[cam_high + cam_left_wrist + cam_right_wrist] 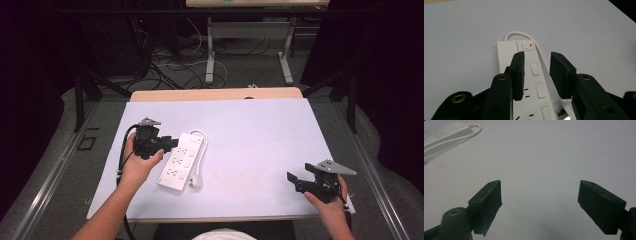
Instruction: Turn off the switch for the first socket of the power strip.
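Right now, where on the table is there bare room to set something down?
The widest bare stretch lies between the power strip and the right gripper, running up to the mat's far edge. It is crowded on the left, where the left gripper hangs over the strip and its cord.

power strip: smooth white plastic, slight sheen; its cord smooth white sheathing
left gripper: matt black plastic, brass-coloured metal rings at the joints
right gripper: matt black plastic; grey plate on top looks like dull metal
table: matt pale sheet, faintly smudged; bare wood along the far edge
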`<action>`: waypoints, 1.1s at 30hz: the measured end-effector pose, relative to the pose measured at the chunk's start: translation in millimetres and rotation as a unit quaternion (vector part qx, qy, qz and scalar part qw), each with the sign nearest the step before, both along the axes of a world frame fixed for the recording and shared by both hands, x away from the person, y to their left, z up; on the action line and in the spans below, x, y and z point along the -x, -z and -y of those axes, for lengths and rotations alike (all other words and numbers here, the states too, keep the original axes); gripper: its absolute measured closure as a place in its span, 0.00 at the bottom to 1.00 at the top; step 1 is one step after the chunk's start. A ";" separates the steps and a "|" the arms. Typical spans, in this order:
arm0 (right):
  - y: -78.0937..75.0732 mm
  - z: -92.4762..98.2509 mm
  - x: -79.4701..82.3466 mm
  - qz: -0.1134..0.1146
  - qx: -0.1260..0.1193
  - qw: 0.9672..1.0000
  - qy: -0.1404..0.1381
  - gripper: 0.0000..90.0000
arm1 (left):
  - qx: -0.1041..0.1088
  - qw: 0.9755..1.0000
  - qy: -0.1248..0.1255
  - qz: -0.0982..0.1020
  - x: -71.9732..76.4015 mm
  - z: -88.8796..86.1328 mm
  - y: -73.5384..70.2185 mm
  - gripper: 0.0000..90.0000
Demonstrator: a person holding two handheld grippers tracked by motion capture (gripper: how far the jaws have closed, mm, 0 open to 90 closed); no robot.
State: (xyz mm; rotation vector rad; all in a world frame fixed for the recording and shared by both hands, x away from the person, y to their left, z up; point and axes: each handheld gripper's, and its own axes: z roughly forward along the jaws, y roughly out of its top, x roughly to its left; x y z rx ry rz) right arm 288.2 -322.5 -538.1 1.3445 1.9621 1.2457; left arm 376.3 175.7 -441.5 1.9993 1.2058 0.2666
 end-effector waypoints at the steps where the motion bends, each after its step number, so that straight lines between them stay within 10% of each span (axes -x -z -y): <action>1: 0.0 0.0 0.0 0.000 0.000 1.000 0.000 0.21 | -0.001 1.000 0.000 -0.001 -1.0 1.0 0.4 0.73; 16: 0.7 0.1 -0.7 -0.002 -0.002 1.000 -0.001 0.21 | 0.007 0.999 -0.019 -0.042 -14.7 11.5 6.4 0.91; 33: 0.3 0.2 -0.9 -0.001 -0.004 1.000 0.000 0.21 | -0.003 0.998 -0.036 -0.045 -25.2 26.1 13.3 1.00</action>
